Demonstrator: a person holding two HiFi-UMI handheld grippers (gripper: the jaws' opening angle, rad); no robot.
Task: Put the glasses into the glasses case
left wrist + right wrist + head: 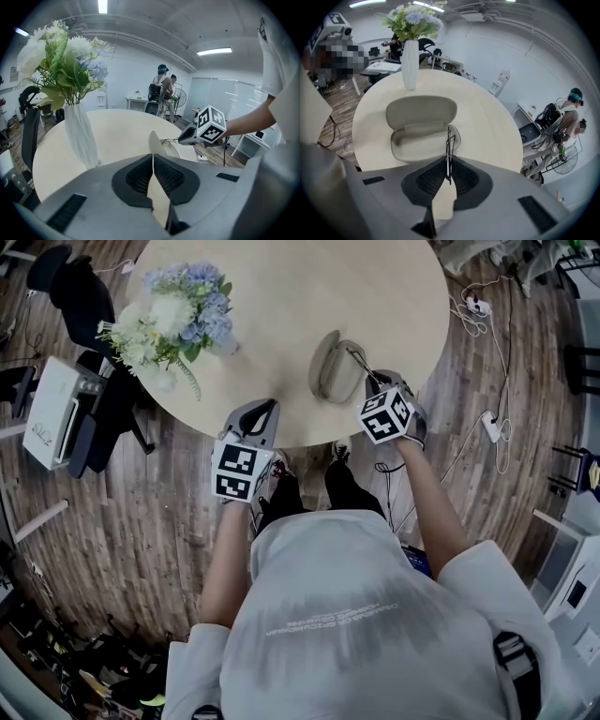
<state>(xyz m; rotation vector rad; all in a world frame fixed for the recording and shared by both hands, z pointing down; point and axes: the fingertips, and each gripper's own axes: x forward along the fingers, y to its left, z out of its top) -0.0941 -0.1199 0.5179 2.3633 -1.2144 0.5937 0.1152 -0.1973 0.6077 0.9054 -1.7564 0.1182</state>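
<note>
Right tongs (448, 161) pinch glasses (448, 143), edge-on, lenses unreadable | left tongs (153, 159) closed, empty | glasses case (421, 111) open

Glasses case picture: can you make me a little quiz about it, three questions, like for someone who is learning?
1. True or false: the glasses case lies open on the table.
2. Which gripper pinches the glasses? A left, B right, C neither.
3. Fill in: the flowers stand in a white ____.
Key: 1 true; 2 B, the right gripper; 3 vase.
</note>
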